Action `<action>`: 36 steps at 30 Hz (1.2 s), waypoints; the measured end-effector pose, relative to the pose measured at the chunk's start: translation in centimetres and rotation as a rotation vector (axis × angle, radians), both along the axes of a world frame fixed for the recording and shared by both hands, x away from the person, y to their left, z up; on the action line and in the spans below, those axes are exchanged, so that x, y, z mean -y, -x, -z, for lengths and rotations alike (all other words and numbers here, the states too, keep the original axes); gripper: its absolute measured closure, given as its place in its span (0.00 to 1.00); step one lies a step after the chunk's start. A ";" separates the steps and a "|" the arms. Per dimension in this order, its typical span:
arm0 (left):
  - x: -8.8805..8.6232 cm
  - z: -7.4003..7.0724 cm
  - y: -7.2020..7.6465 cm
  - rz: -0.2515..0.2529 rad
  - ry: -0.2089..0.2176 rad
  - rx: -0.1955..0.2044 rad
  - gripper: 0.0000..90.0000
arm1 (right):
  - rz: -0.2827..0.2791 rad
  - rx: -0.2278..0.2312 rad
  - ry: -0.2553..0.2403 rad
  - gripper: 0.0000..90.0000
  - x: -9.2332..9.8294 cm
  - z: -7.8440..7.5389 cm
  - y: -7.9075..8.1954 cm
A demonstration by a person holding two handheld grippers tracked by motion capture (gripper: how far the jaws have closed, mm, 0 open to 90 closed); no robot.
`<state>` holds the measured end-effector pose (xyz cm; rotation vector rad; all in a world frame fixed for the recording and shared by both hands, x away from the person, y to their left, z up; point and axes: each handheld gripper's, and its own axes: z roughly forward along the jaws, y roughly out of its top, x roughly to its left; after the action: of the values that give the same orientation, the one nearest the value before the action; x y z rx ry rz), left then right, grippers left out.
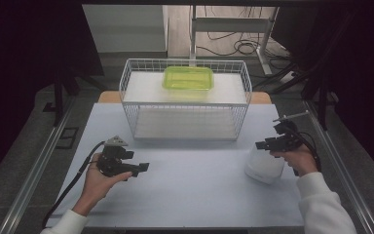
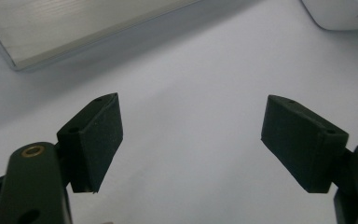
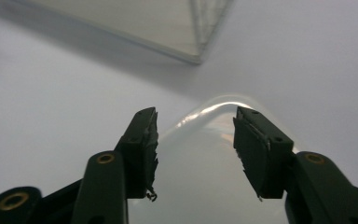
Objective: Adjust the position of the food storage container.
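High view: a white wire basket [image 1: 185,100] stood at the far middle of the bench [image 1: 190,190] with a green lidded food container [image 1: 188,78] resting on its upper tier; the white translucent container [image 1: 264,165] sat well apart at the near right, not yet lifted, with the right gripper [image 1: 268,144] just above its rim; the left gripper [image 1: 141,168] hovered idle at the near left. Left gripper view: its jaws stood wide with only bare bench between them. Right gripper view: the jaws were half-narrowed and straddled the white container's rim [image 3: 205,154], pads apart from it; by my judgement the grasp was only beginning, and the carrying remained.
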<state>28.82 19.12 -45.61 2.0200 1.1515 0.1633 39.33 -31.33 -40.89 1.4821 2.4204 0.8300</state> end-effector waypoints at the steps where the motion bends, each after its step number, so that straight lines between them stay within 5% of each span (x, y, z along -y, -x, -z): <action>1: 0.0 0.0 0.0 -0.001 0.000 0.000 0.22 | 0.005 -0.009 0.011 0.60 0.2 0.1 -0.6; 5: 0.0 0.2 -0.1 0.001 -0.010 -0.006 0.22 | 0.022 -0.023 0.069 0.68 0.9 0.1 -2.5; 9: 0.0 0.5 -0.1 0.004 -0.017 -0.014 0.21 | 0.063 -0.034 0.076 0.83 1.9 0.3 -3.8; 15: -0.1 0.7 -0.1 0.003 -0.020 -0.018 0.21 | 0.087 -0.046 0.105 0.99 3.2 1.4 -4.3; 29: 0.3 1.1 -0.1 0.016 -0.027 -0.030 0.21 | 0.111 -0.080 0.139 0.99 5.4 3.2 -3.7; 36: 0.4 1.1 -0.2 0.028 -0.003 -0.045 0.21 | 0.073 -0.087 0.179 0.99 5.3 3.4 -2.9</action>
<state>28.98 18.73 -46.69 2.0510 1.1514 0.1065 42.23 -36.65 -44.26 1.5561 2.4123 0.5285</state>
